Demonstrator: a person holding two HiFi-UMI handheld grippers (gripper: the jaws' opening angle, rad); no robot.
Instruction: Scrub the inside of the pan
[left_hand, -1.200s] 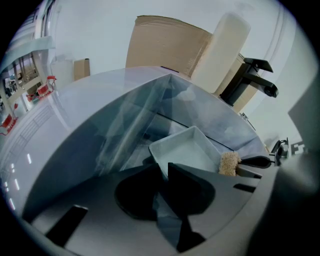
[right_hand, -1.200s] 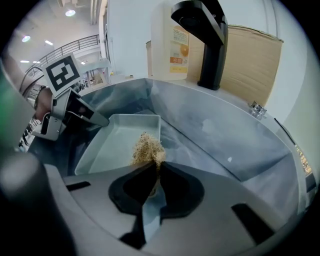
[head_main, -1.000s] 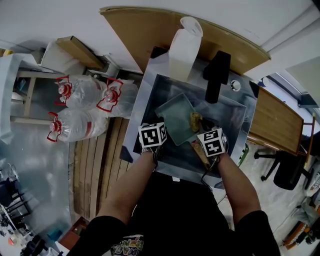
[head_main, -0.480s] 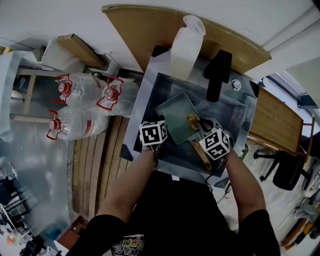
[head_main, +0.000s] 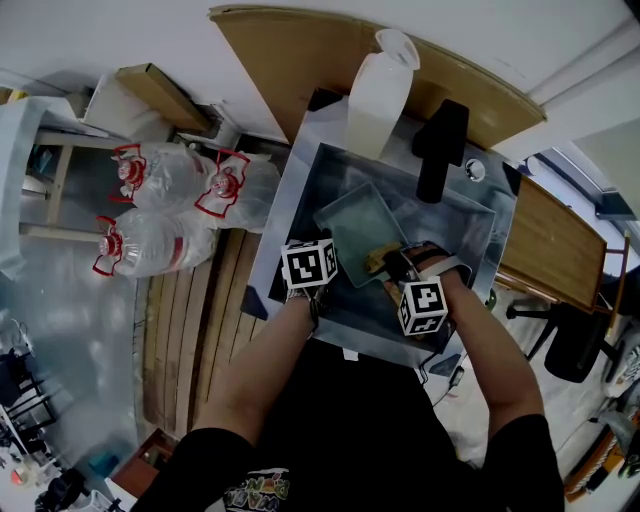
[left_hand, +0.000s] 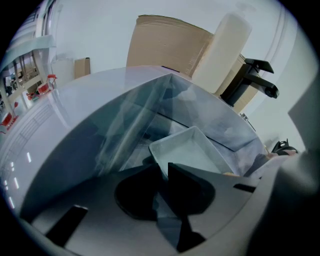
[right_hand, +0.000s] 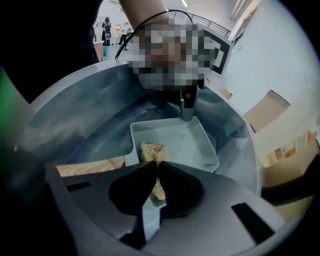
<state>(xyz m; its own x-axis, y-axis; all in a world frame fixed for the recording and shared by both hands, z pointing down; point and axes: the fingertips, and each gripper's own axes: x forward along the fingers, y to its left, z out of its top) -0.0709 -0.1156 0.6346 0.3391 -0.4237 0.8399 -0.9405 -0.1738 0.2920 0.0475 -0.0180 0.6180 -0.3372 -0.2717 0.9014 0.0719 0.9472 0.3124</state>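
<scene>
Down in the brushed steel sink, a shallow rectangular pan with pale, smooth walls and rounded corners is lying at a tilt. The left gripper is clamping the pan's near rim. Its own view is showing the dark jaws of the left gripper pressed together on the thin wall of the pan. The right gripper is pinching a coarse, tan scrubbing pad and holding it at the pan's edge.

Only the right gripper view is showing the fibrous texture of the scrubbing pad. It is sticking out past the closed jaws of the right gripper over the floor of the pan. That view is also catching a flat wooden piece just beside the pan. The head view is largely hiding both jaw pairs under the marker cubes.

A matte black faucet is standing at the sink's back edge, and a tall white container is standing beside it. A brown board is leaning behind them. On the floor to the left, clear plastic water bottles with red handles are lying near wooden slats, well apart from the grippers.
</scene>
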